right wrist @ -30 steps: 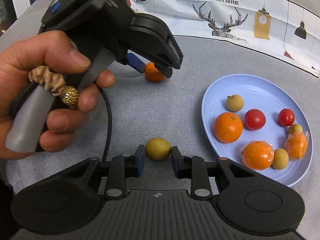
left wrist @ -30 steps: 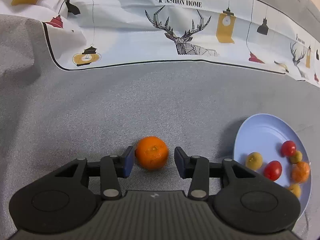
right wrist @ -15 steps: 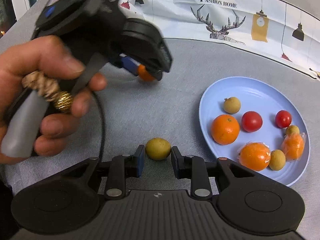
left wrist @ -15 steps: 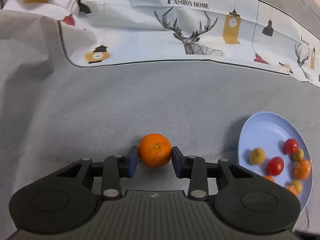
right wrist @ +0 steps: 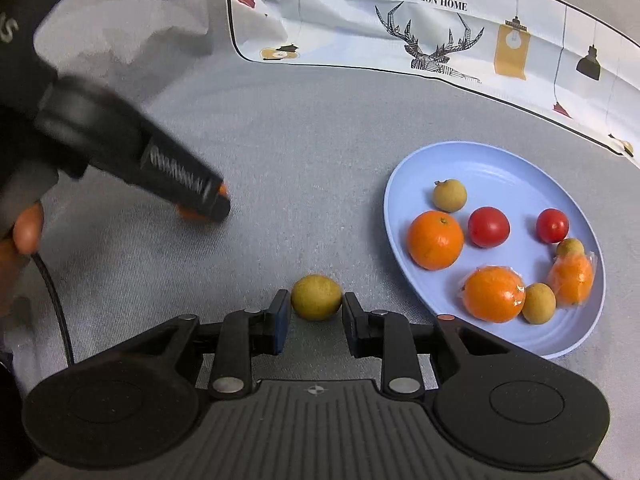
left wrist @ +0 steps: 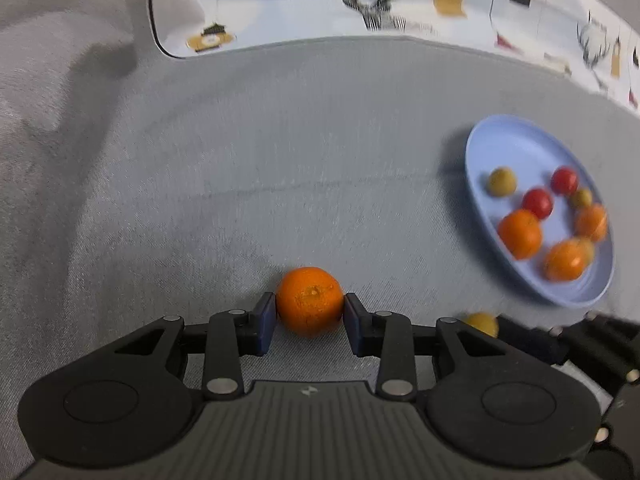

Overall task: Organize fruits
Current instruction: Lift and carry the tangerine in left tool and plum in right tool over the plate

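My left gripper [left wrist: 310, 312] is shut on an orange [left wrist: 310, 301] and holds it above the grey cloth. In the right wrist view the left gripper [right wrist: 202, 206] is at the left, blurred, with a sliver of the orange showing. My right gripper [right wrist: 316, 312] has a small yellow-green fruit [right wrist: 316, 297] between its pads with small gaps on both sides; the fruit rests on the cloth. That fruit also shows in the left wrist view [left wrist: 482, 323]. A light blue plate [right wrist: 500, 168] at the right holds several oranges, red tomatoes and yellow-green fruits.
A white printed cloth with deer and lamps [right wrist: 440, 32] lies along the back. Grey fabric [left wrist: 240, 160] covers the surface and is rumpled at the left. A hand and a cable [right wrist: 52, 300] are at the left edge.
The left gripper closed on the orange and lifted it, moving toward the plate. The right gripper stayed around the small yellow-green fruit.
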{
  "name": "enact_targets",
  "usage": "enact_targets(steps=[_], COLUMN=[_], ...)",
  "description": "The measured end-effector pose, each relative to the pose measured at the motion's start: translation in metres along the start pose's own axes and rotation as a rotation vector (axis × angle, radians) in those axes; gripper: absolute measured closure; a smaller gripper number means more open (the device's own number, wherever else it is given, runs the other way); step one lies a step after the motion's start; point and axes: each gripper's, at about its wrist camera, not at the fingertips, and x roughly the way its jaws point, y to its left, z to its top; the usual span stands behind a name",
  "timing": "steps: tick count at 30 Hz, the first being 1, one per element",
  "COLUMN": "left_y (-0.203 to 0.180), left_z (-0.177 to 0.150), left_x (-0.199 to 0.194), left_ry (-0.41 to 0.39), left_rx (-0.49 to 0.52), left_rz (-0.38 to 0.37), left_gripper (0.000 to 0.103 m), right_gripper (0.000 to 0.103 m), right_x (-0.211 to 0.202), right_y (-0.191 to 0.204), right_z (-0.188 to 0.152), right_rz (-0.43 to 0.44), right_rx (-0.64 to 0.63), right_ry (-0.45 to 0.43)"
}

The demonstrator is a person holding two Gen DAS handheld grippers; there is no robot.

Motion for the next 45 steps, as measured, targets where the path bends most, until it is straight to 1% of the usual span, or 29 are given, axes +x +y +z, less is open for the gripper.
enact_targets(steps=[3, 12, 16, 23, 45], left_y=[0.002, 0.002, 0.001, 0.003, 0.004], left_z=[-0.002, -0.001, -0.001, 0.000, 0.003], left_x=[0.001, 0.001, -0.001, -0.006, -0.012], left_ry=[0.000, -0.011, -0.025, -0.052, -0.066], left_rx=[0.000, -0.009, -0.001, -0.005, -0.011], left_rz=[-0.004, 0.001, 0.018, 0.023, 0.028], left_gripper=[0.062, 0.062, 0.063, 0.063, 0.063], right_gripper=[0.073, 0.073, 0.073, 0.073, 0.073], right_x=[0.003, 0.003, 0.001, -0.005, -0.021], right_y=[-0.002, -0.003, -0.003, -0.003, -0.007], right_z=[-0.001, 0.000, -0.001, 0.000, 0.007], right_rz=[0.004, 0.006, 0.008, 0.000, -0.015], right_rx=[0.010, 0.004, -0.002, -0.001, 0.012], right_ry=[0.013, 0.002, -0.003, -0.025, -0.080])
